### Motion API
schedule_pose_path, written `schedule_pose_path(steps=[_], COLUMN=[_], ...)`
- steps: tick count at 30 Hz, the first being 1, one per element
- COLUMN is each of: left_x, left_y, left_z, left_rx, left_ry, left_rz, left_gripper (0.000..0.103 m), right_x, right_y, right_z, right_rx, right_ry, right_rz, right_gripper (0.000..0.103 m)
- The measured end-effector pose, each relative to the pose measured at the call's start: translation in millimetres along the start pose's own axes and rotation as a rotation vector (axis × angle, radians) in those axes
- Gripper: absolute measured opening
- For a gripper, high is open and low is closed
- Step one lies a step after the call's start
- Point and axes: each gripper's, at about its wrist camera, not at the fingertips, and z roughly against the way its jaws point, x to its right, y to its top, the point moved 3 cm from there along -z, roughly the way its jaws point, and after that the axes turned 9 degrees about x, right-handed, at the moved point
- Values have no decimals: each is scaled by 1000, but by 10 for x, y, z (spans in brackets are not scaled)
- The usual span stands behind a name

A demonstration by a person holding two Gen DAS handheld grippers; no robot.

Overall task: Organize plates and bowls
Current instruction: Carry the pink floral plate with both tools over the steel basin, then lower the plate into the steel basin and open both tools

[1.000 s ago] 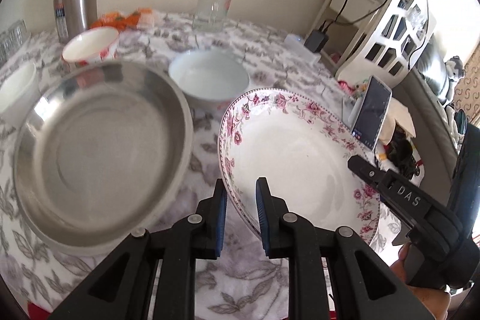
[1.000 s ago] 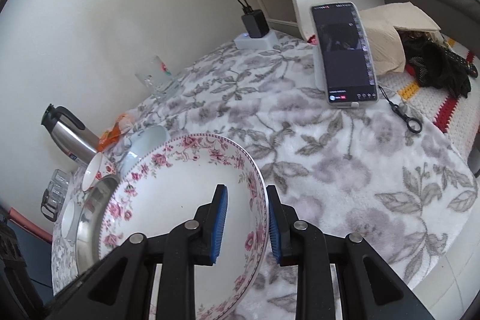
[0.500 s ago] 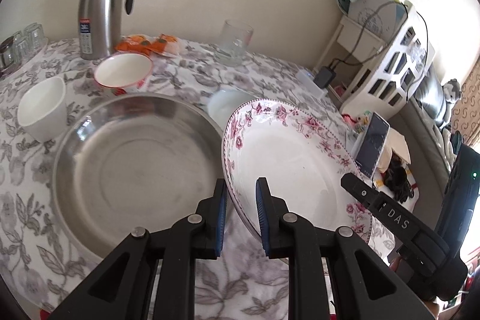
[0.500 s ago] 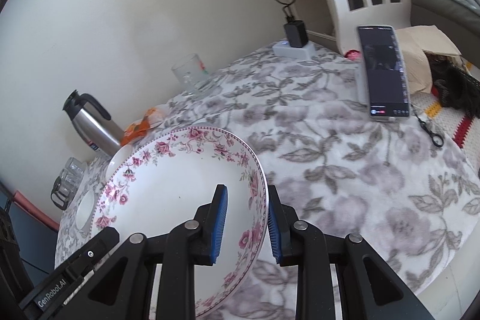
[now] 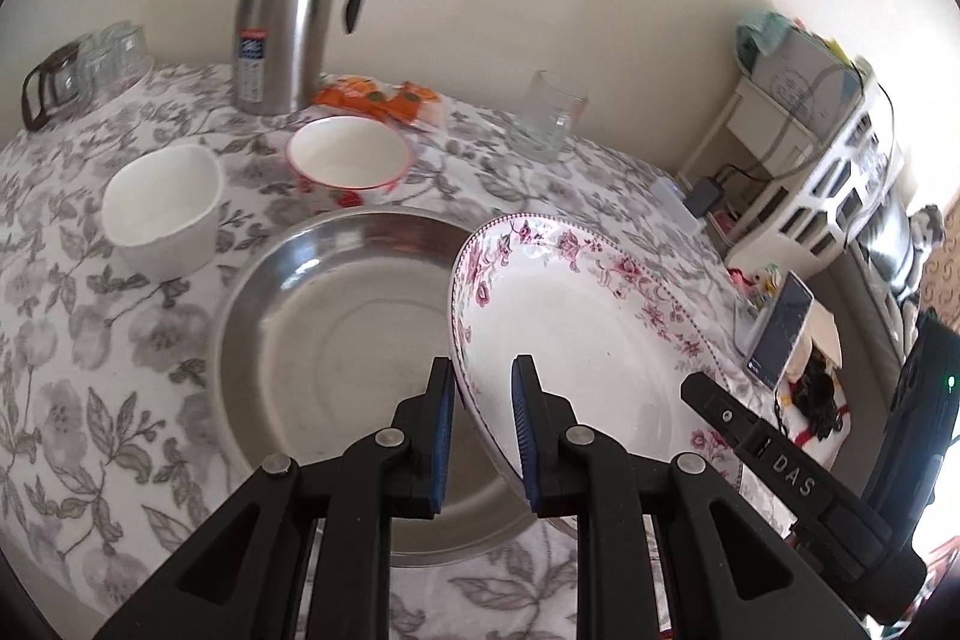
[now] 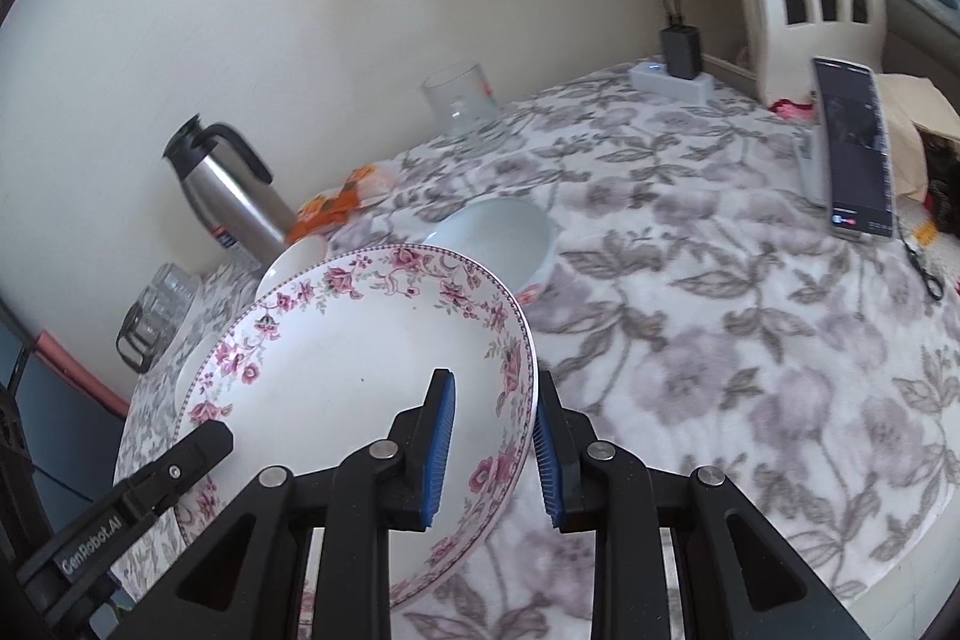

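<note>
Your left claw [image 5: 483,424] is clamped on the near-left rim of the floral plate [image 5: 588,328], and your right claw [image 6: 493,451] is clamped on its opposite rim, so you hold the plate tilted and clear of the desk [image 6: 720,316], partly over the steel basin [image 5: 336,340]. Beyond the basin, toward the desk's far edge by the wall, stand a white bowl [image 5: 159,208], a red-rimmed bowl [image 5: 351,160], a steel flask [image 5: 285,10] and a glass mug [image 5: 546,115]; a pale blue bowl [image 6: 498,235] sits just past the plate; a phone [image 6: 855,148] leans at the right edge
</note>
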Motion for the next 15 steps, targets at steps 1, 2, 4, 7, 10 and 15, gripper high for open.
schedule_pose_path(steps=[1,2,4,7,10,15], left_x=[-49,-82,-172,-304,-429,-572], left_y=[10,16,31,40,38,12], left_z=[5,8,11,2,-12,-83], left_rx=[1,1,0,-6,-13,-39], left_ry=[4,7,22,43,57,80], left_rz=[10,16,29,57,99,142], left_gripper=[20,20,20,20,20,20], right_x=[-40,-88,-168,-281,-367,-441], right_y=[-14,-29,-55,-100,-140,-200], right_z=[-12,-29,-51,-120,-189,-325], right_rx=[-4,-8,-13,-30,-46,-75], right_ry=[3,7,13,21,27,27], right_rz=[6,15,30,60,83,98], right_gripper=[27,27,27,27,27,27])
